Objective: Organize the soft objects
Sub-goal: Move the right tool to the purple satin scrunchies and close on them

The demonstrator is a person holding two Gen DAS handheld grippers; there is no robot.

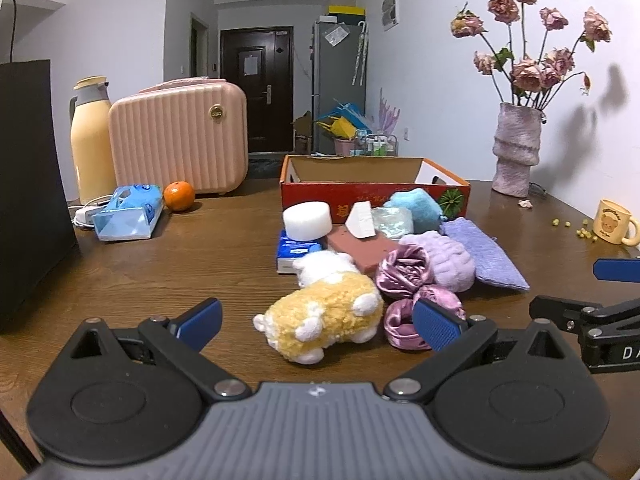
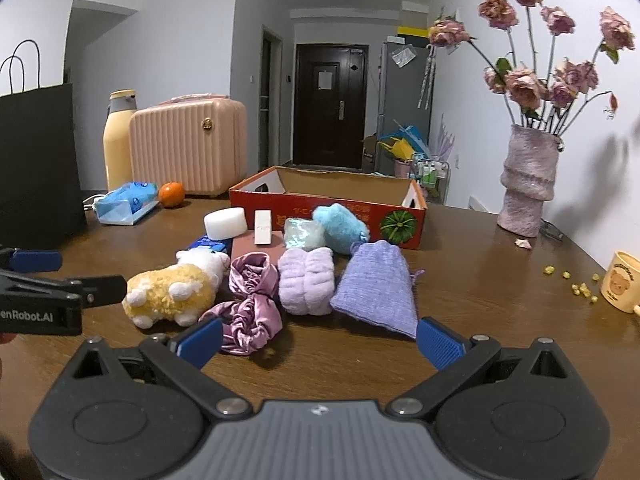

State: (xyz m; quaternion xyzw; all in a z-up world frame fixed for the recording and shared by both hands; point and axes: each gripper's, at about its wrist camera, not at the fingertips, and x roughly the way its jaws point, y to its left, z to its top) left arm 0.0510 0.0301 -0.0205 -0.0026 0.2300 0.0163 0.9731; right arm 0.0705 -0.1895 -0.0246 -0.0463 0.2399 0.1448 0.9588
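Left wrist view: left gripper (image 1: pixel 318 326) spread wide, empty, low over the table (image 1: pixel 192 248), plush sheep (image 1: pixel 322 316) lying just ahead between its fingers (purple satin scrunchie (image 1: pixel 404 270) beside it).

Right wrist view: right gripper (image 2: pixel 319 344) also spread, empty; lavender pouch (image 2: pixel 376 294) and fuzzy headband (image 2: pixel 306 286) lie ahead, in front of the red cardboard box (image 2: pixel 332 208).

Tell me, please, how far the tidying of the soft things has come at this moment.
Nothing looks done: what shows of the red cardboard box inside is bare. Nothing is in hand either; the left gripper and right gripper are both open. All remains: the yellow-and-white plush animal, shiny purple satin scrunchies, fluffy lilac headband, lavender knitted pouch and fuzzy blue ball lie on the brown wooden table.
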